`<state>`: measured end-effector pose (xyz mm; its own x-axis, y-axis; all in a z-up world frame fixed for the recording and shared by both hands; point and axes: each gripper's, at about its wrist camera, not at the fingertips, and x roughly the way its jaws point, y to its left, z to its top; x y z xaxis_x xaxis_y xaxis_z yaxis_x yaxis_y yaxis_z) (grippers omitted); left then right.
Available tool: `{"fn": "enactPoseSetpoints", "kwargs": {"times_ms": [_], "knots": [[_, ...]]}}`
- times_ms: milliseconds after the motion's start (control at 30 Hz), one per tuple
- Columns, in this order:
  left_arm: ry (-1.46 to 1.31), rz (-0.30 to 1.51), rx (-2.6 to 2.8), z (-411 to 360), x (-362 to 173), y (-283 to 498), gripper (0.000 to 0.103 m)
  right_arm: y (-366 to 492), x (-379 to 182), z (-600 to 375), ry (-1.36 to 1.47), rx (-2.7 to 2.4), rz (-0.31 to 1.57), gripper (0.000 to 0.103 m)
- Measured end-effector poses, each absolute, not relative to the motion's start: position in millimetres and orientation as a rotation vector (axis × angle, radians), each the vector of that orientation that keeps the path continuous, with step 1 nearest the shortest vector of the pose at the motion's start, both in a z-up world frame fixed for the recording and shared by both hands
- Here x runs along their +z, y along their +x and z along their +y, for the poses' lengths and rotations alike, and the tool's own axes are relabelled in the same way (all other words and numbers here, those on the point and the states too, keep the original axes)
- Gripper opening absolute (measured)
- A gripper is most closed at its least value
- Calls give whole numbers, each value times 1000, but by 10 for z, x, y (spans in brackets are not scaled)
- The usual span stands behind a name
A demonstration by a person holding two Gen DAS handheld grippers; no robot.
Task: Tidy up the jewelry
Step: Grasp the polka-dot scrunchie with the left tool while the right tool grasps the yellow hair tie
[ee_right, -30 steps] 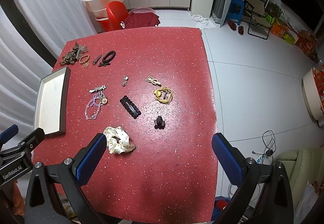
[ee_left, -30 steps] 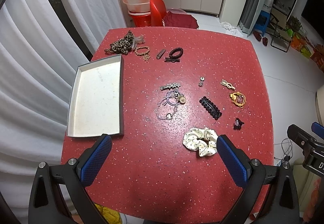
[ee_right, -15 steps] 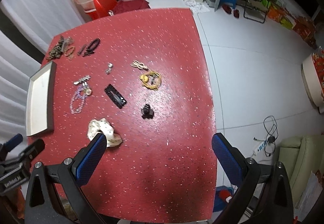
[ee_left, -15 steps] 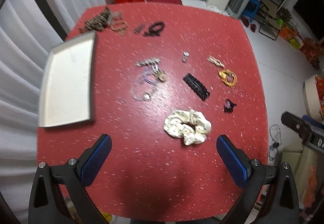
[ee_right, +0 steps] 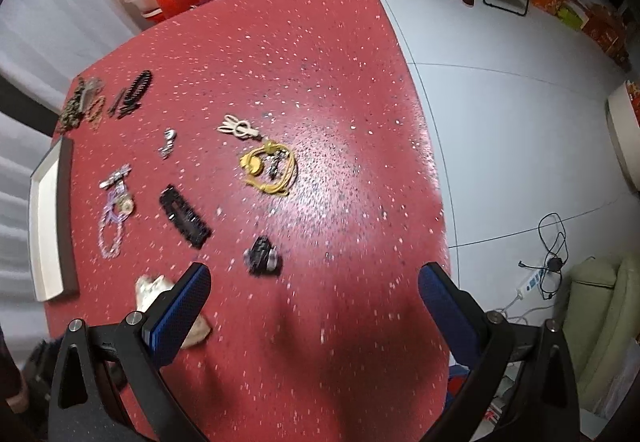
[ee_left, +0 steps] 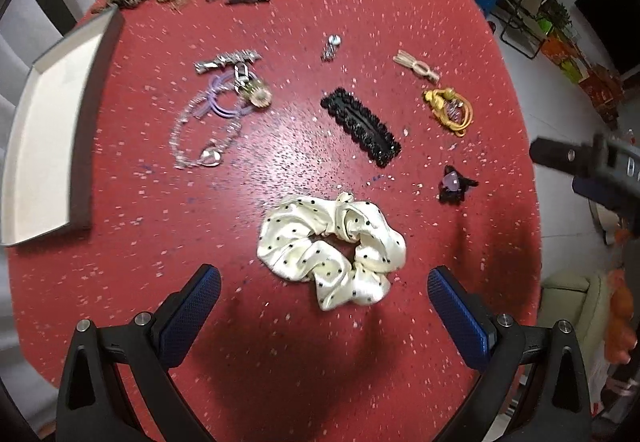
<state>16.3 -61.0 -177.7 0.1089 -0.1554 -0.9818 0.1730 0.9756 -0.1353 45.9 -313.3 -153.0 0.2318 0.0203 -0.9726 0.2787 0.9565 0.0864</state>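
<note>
Both grippers have dropped closer to the red table (ee_left: pixel 280 362) since a second ago. Left gripper (ee_left: pixel 324 298) fingers spread wide, empty, hovering just short of the cream polka-dot scrunchie (ee_left: pixel 332 246). Right gripper (ee_right: pixel 314 294) likewise wide apart, empty, near the small dark clip (ee_right: pixel 262 262). Tray (ee_left: pixel 44 138) sits empty at the table's left edge.

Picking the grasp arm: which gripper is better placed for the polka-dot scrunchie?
Left. The scrunchie lies centred just ahead of the open left gripper; it sits off to the side, behind the right gripper's left finger.
</note>
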Motion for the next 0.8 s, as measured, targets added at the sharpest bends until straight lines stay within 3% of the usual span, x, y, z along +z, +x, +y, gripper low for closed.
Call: {"fn": "enactPoseSetpoints", "kwargs": {"times_ms": [233,333,800], "knots": [[9,1454,-182,-604,-2142,285,103,760,-1904,-3260,324,-183,1347,102],[3,1448,-168,-628,-2259,334,103,874,-2011,-3239,307,-174,1345,95],[38,1382,-139,-826,-2334,440,100,1158,-2270,-3084,290,-127,1339,42]]}}
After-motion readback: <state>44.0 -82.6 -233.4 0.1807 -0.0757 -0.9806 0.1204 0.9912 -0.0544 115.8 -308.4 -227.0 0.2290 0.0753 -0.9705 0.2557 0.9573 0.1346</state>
